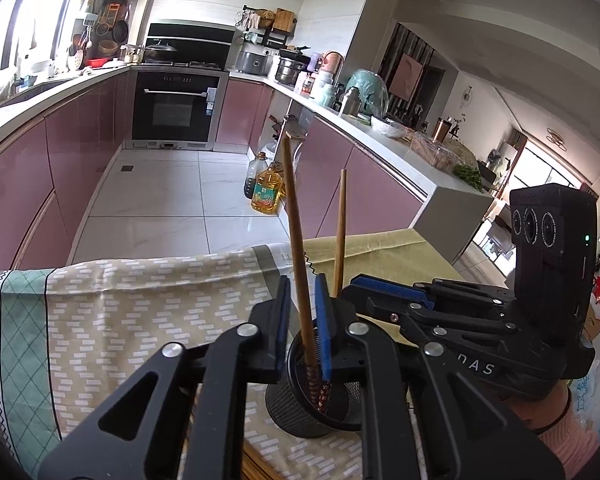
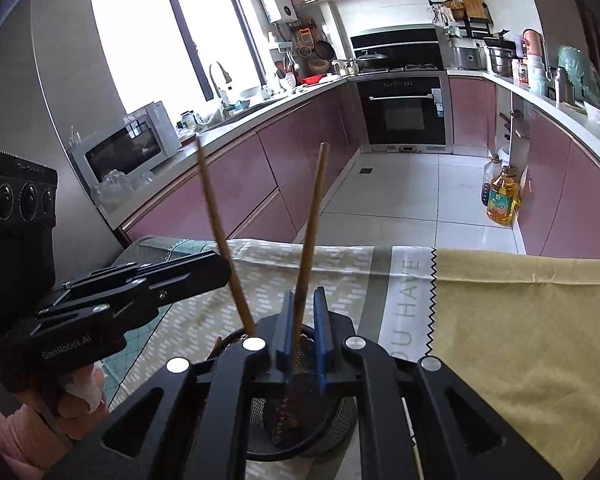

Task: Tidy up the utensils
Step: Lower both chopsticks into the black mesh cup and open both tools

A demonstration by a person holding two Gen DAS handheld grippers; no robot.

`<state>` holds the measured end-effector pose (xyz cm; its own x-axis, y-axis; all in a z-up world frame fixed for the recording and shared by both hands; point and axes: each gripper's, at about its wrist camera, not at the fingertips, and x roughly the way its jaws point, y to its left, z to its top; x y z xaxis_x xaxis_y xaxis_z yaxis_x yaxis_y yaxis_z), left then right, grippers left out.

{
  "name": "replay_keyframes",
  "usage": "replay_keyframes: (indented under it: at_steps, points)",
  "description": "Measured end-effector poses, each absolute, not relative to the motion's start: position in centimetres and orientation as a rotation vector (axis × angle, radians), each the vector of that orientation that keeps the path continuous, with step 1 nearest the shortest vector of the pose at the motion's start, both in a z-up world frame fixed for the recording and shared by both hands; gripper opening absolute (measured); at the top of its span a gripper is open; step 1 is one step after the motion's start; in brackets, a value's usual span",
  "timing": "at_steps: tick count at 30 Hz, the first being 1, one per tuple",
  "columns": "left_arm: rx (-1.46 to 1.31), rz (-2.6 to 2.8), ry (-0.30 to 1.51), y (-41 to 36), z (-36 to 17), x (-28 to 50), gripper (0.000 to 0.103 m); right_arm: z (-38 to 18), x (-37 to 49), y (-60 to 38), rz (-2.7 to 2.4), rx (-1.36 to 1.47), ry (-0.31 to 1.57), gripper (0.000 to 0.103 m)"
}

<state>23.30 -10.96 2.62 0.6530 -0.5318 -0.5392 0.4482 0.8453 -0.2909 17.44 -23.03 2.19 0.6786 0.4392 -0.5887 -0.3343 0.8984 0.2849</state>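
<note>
While both grippers hang over the black mesh cup (image 1: 316, 404), each has one wooden chopstick standing between its blue pads, lower end inside the cup. The left gripper (image 1: 305, 324) is slightly parted, its chopstick (image 1: 296, 232) loose in the gap. The right gripper (image 2: 305, 330) is likewise parted around the other chopstick (image 2: 310, 232). Beneath the cup lies a patterned cloth (image 1: 140, 304).

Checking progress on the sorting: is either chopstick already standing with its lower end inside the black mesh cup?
Yes, the left chopstick and the right chopstick both stand with decorated lower ends inside the black mesh cup.
</note>
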Motion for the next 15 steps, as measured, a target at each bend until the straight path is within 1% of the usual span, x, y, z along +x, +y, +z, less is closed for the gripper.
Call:
replay_keyframes:
  at_steps: [1,3,5,7,10,11,13,15]
  points:
    - [-0.136,-0.554,0.652,-10.9,2.5,23.1,0.014,2.2,17.3,-23.1,0.436,0.159,0.698,0.017]
    - [-0.131,-0.539,0.641,-10.5,2.4,22.6,0.017,2.4,17.0,-23.2,0.436,0.159,0.688,0.019]
    - [-0.136,-0.518,0.628,-9.9,2.6,22.0,0.026,2.6,16.5,-23.3,0.431,0.158,0.673,0.023]
    - [-0.129,-0.492,0.602,-9.2,2.9,21.1,0.029,3.1,15.7,-23.4,0.428,0.156,0.647,0.030]
    - [-0.112,-0.459,0.575,-7.8,3.1,19.5,0.042,4.0,13.6,-23.4,0.444,0.143,0.600,0.035]
    - [-0.103,-0.448,0.571,-7.4,3.0,19.1,0.044,4.2,12.8,-23.3,0.454,0.132,0.585,0.036]
    - [-0.079,-0.430,0.575,-6.4,2.6,18.0,0.046,4.5,11.1,-22.8,0.487,0.109,0.566,0.042]
    - [-0.058,-0.409,0.593,-5.6,1.8,17.1,0.048,4.3,9.3,-22.1,0.528,0.071,0.561,0.044]
